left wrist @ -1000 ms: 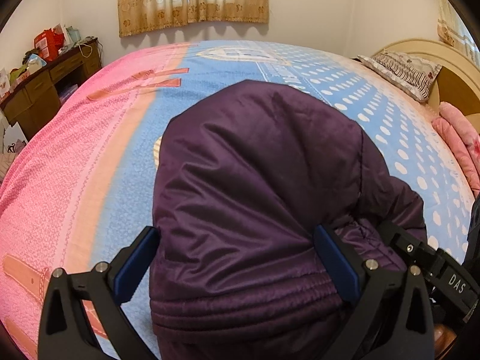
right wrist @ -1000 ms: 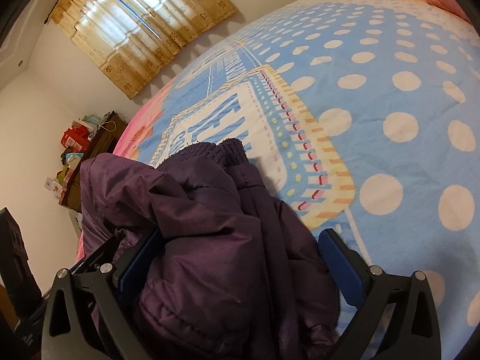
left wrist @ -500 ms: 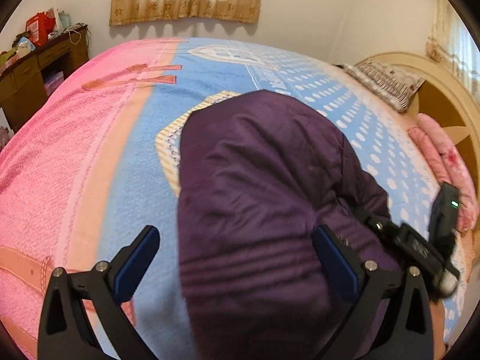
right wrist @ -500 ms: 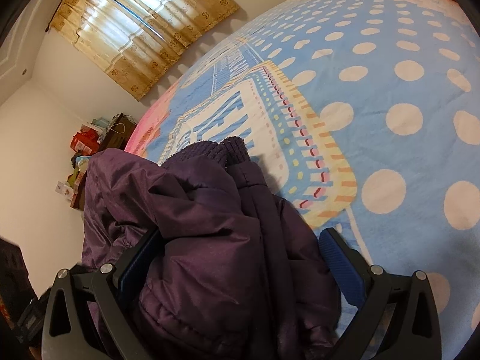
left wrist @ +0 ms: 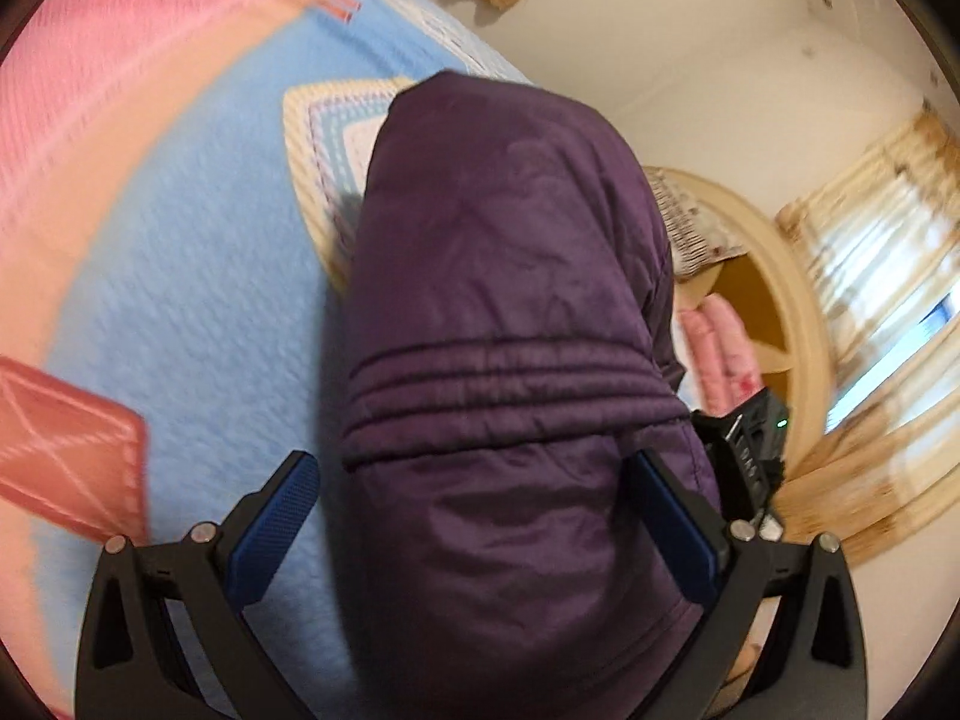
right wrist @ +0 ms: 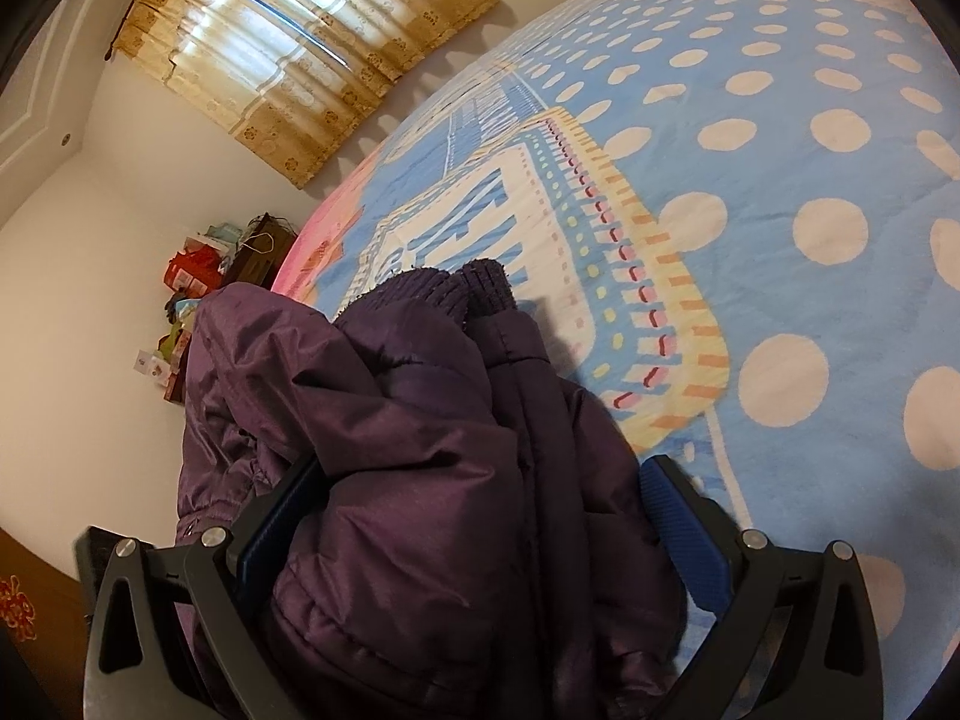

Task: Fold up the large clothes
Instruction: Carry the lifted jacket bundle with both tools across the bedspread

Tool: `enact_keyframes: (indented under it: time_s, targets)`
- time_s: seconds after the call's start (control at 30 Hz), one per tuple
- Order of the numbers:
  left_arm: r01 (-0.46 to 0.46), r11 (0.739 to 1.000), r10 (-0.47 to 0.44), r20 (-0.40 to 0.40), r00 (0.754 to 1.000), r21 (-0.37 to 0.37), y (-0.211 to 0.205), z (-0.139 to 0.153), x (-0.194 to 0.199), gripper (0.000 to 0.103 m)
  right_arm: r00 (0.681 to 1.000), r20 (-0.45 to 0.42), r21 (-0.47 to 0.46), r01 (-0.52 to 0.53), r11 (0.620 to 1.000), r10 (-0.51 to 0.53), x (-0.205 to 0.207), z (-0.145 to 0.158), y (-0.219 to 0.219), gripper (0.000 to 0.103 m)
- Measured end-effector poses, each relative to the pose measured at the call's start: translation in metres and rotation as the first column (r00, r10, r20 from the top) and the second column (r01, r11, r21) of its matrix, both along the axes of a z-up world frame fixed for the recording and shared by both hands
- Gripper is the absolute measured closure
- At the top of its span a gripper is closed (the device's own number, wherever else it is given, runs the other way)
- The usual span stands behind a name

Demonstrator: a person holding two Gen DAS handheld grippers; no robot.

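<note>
A dark purple padded jacket (left wrist: pixel 510 360) lies bundled on the bed, on a bedspread (left wrist: pixel 180 312) of light blue with a pink band at one side. From the left wrist view its shell is smooth and faintly glossy, rising in a rounded hump, with several close rows of stitched gathers running across it like an elasticated waist or hem. The left gripper (left wrist: pixel 474 516) has its blue-padded fingers (left wrist: pixel 276 516) spread wide; the jacket fills most of the gap and touches the right-hand pad, while the left-hand pad stands clear over the blue cloth. This view is blurred, so finer contact is hard to judge. From the right wrist view the jacket (right wrist: pixel 420 450) is crumpled into deep folds, with a ribbed knit cuff (right wrist: pixel 480 288) of the same purple poking out at its far end onto the white-dotted blue bedspread (right wrist: pixel 810 210). The right gripper (right wrist: pixel 480 516) is also wide apart, fabric heaped between its pads and pressing on both. The right gripper (left wrist: pixel 750 450) shows beside the jacket's edge in the left view.
</note>
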State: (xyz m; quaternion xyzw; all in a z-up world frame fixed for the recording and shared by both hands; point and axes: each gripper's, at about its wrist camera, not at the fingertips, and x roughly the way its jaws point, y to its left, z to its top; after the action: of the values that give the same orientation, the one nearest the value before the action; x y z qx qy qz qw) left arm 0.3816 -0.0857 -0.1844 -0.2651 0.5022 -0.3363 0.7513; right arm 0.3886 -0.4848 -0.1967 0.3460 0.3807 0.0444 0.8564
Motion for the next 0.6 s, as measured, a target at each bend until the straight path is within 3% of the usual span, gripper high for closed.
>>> enact_keyframes:
  time_s: [0.1, 0.17, 0.3, 0.37, 0.6]
  targets:
    - [0.011, 0.998, -0.011, -0.009, 1.0, -0.054, 0.0, -0.007, 0.0, 0.0, 1.0, 0.02, 0.022, -0.015, 1.0, 0.015, 0.0, -0.001, -0.002, 0.001]
    - [0.021, 0.999, -0.021, 0.02, 1.0, -0.035, -0.004, -0.003, -0.001, 0.0, 0.999, 0.016, 0.036, -0.052, 0.998, 0.052, 0.003, -0.002, -0.002, 0.002]
    - [0.041, 0.999, -0.044, 0.112, 0.993, 0.032, -0.016, 0.015, -0.003, 0.004, 0.992, 0.013, 0.068, -0.129, 0.989, 0.128, 0.008, -0.002, -0.003, 0.01]
    - [0.036, 0.997, -0.045, 0.13, 0.991, 0.07, -0.024, 0.023, -0.005, 0.007, 0.989, 0.029, 0.108, -0.148, 0.983, 0.146, 0.008, -0.003, -0.005, 0.024]
    - [0.002, 0.975, -0.063, 0.262, 0.963, 0.223, -0.061, 0.06, -0.027, 0.022, 0.985, 0.088, 0.234, -0.162, 0.959, 0.145, -0.004, -0.009, -0.012, 0.039]
